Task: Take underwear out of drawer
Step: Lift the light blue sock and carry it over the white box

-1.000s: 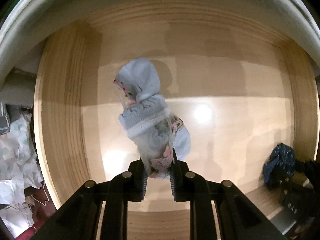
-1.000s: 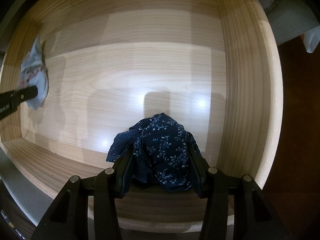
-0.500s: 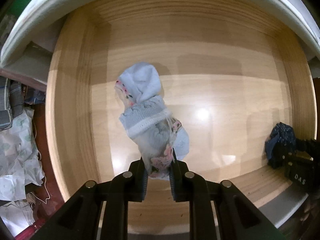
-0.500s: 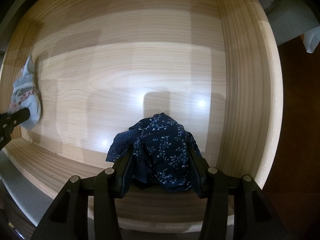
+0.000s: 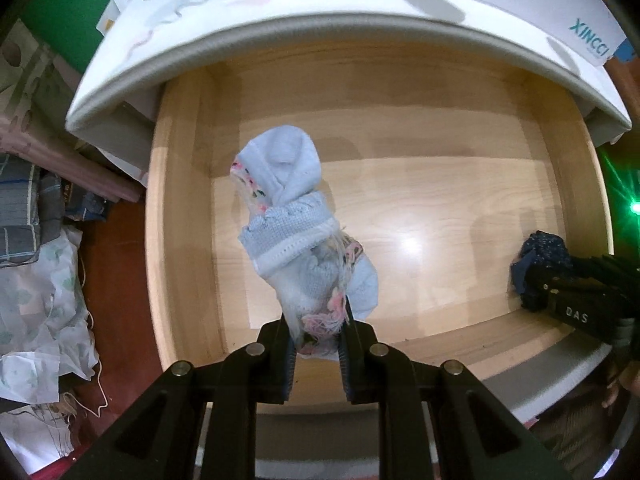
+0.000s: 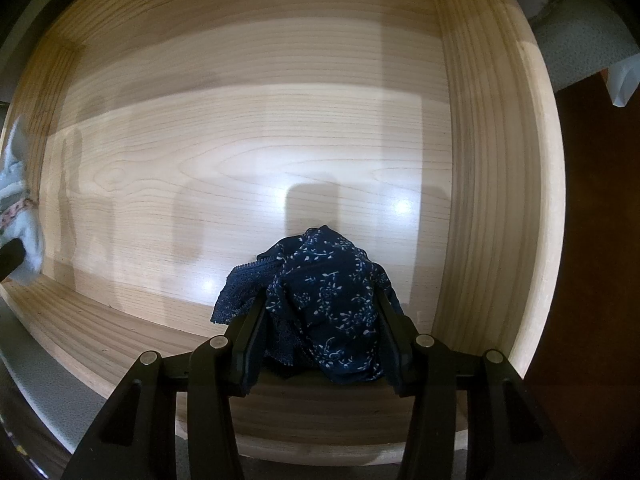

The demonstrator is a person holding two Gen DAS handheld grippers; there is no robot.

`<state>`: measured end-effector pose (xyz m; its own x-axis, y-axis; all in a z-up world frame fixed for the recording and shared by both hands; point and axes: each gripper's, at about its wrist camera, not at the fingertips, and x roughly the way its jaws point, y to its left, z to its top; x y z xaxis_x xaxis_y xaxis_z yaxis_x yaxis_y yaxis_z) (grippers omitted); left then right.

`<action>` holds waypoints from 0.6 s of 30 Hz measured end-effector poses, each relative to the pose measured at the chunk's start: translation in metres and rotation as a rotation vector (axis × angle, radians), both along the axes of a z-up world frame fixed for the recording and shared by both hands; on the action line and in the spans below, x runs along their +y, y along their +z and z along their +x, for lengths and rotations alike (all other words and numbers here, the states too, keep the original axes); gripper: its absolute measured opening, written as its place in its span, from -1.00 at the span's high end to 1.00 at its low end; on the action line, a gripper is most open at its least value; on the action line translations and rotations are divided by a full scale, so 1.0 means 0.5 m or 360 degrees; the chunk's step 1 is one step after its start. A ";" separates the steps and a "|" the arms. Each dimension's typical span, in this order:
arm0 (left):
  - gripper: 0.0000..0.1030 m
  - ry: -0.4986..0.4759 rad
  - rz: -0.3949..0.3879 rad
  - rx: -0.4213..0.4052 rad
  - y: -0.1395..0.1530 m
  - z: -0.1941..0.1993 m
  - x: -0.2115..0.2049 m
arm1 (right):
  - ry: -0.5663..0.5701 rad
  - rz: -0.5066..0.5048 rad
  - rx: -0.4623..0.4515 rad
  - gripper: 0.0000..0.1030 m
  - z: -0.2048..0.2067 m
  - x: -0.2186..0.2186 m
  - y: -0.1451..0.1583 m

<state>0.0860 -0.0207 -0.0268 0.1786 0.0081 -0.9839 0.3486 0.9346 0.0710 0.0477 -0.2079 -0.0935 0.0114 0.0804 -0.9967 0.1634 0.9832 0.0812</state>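
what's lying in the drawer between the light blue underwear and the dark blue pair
Nothing: in the left wrist view, only bare drawer floor stretches between the light blue underwear and the dark blue pair.

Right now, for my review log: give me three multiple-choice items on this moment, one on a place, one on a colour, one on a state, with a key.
1. Where is the right gripper?
A. over the wooden drawer
B. over the floor
C. over the white cabinet top

2. What colour is the underwear it holds?
A. red
B. navy with white flowers
C. plain white

3. How is the left gripper?
A. open
B. shut on nothing
C. shut on the pale blue underwear

Key: A, drawer boards fill the right wrist view; B, floral navy cloth; C, fabric pinched between the fingers.
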 end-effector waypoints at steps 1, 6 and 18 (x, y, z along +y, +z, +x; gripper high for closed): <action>0.66 -0.0003 -0.0003 -0.0012 0.007 -0.003 -0.002 | 0.0000 0.0000 0.0000 0.11 0.000 0.000 0.000; 0.66 -0.0003 -0.0028 -0.0059 0.017 -0.033 0.013 | 0.0003 -0.0001 0.0001 0.11 0.000 -0.001 -0.001; 0.66 -0.0035 -0.0031 -0.0215 0.067 -0.069 0.023 | 0.0002 -0.0004 0.0001 0.11 -0.001 -0.002 -0.003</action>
<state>0.0513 -0.0090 0.0066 0.3092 -0.0161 -0.9509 0.3577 0.9284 0.1006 0.0473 -0.2092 -0.0948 0.0108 0.0779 -0.9969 0.1619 0.9837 0.0787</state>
